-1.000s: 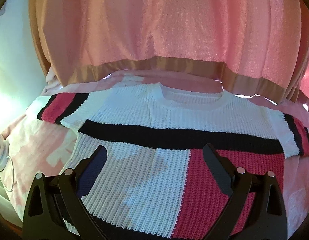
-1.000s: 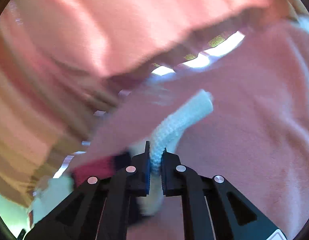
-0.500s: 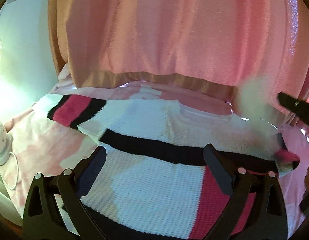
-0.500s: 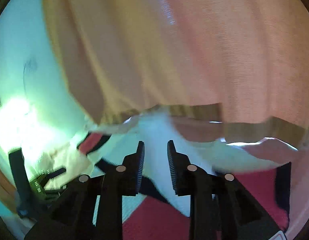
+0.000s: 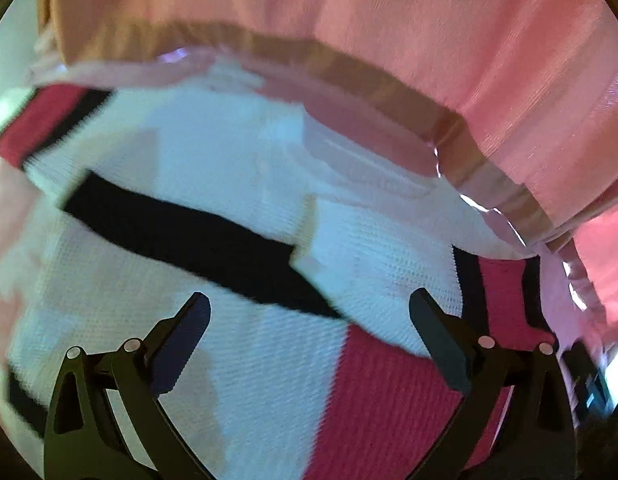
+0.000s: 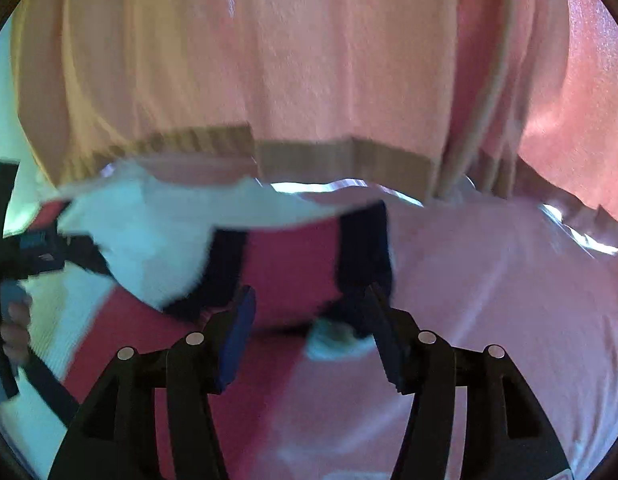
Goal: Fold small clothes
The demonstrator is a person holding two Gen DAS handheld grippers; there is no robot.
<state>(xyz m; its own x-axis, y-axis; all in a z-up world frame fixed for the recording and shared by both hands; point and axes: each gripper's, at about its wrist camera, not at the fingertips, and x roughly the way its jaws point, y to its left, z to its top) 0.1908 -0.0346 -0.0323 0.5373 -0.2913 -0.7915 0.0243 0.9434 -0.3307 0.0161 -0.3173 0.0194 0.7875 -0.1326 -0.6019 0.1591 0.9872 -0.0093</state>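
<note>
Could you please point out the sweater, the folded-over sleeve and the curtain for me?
sweater [image 5: 269, 380]: left wrist view, white front panel.
folded-over sleeve [image 6: 293, 268]: right wrist view, red band.
curtain [image 6: 329, 60]: right wrist view, middle of the pink cloth.

Left gripper [image 5: 309, 344] black, silver pivot screws, right gripper [image 6: 309, 332] black, blue ridged pads [image 6: 235, 344]

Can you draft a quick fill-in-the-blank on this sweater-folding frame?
1. The knit sweater lies on a ____ bedsheet.
2. The sweater's right sleeve lies folded over its ____.
3. The right gripper is opening, with ____ between its pads.
4. The left gripper stands ____ above the sweater.

Missing: pink; body; nothing; open
</note>
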